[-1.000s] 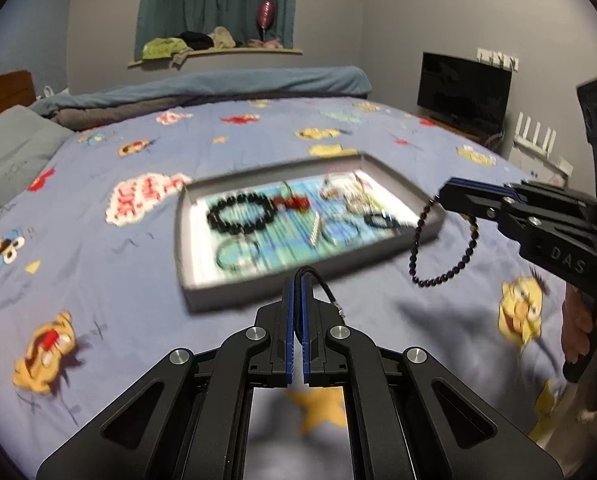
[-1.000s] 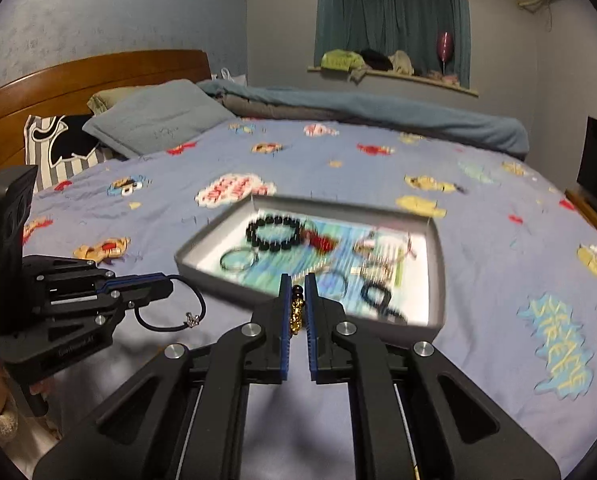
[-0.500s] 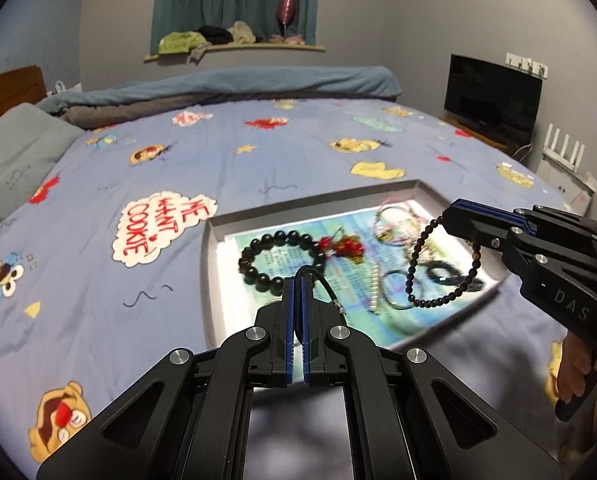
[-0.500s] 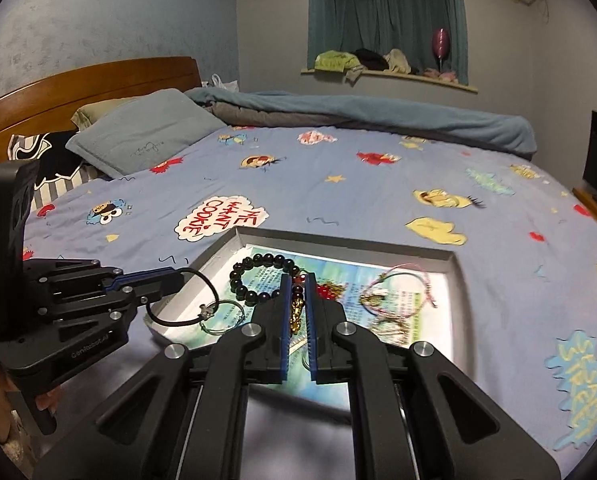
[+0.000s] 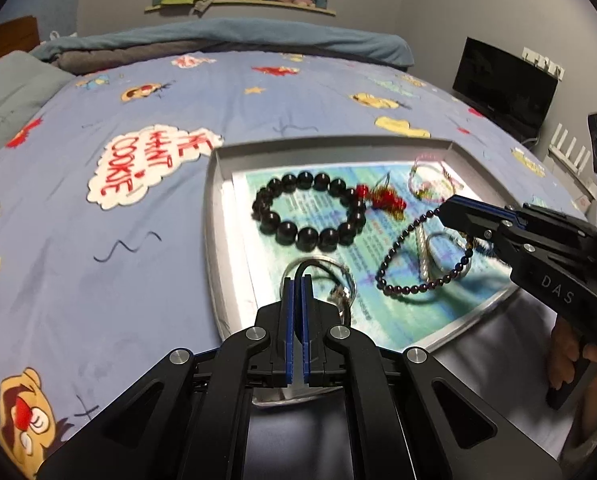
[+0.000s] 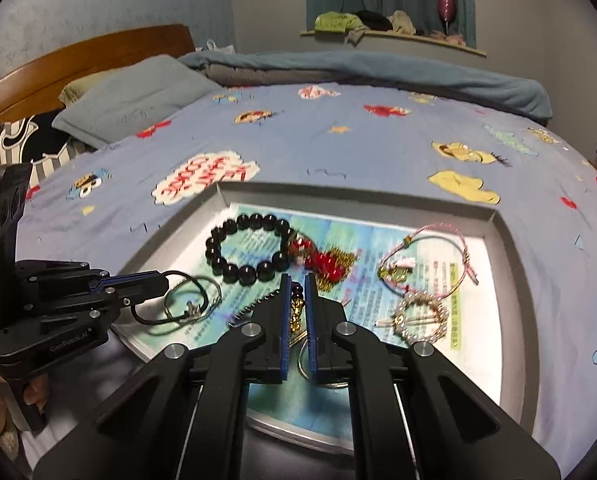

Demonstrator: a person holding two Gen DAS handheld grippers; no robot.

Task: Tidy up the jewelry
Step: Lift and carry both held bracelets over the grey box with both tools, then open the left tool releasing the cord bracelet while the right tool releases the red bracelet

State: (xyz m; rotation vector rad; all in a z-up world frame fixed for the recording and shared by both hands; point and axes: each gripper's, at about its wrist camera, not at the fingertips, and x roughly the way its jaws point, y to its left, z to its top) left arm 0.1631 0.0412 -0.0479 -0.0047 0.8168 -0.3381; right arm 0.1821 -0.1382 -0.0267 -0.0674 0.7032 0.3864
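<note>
A grey tray (image 5: 214, 240) (image 6: 510, 248) lined with printed paper lies on the bed. My left gripper (image 5: 297, 280) (image 6: 164, 280) is shut on a thin black cord bracelet (image 5: 318, 270) (image 6: 154, 320) that hangs over the tray's near left corner. My right gripper (image 6: 297, 280) (image 5: 446, 210) is shut on a string of small dark beads (image 5: 394, 256) with a gold charm (image 6: 296, 308), dangling over the tray's middle. In the tray lie a large black bead bracelet (image 5: 310, 236) (image 6: 238, 272) with a red tassel (image 6: 322, 260), a pink cord bracelet (image 6: 426, 256) and a pearl ring bracelet (image 6: 418, 316).
The tray sits on a blue cartoon bedsheet (image 5: 98, 260). A grey pillow (image 6: 138, 96) and wooden headboard (image 6: 78, 56) are at the far left, a folded duvet (image 6: 378, 68) at the back, and a dark TV (image 5: 502, 88) at the right. A hand (image 5: 566, 364) holds the right gripper's handle.
Both grippers have moved forward and lower, from in front of the tray to over it. The two held bracelets now hang above the tray's liner. The jaws have stayed shut.
</note>
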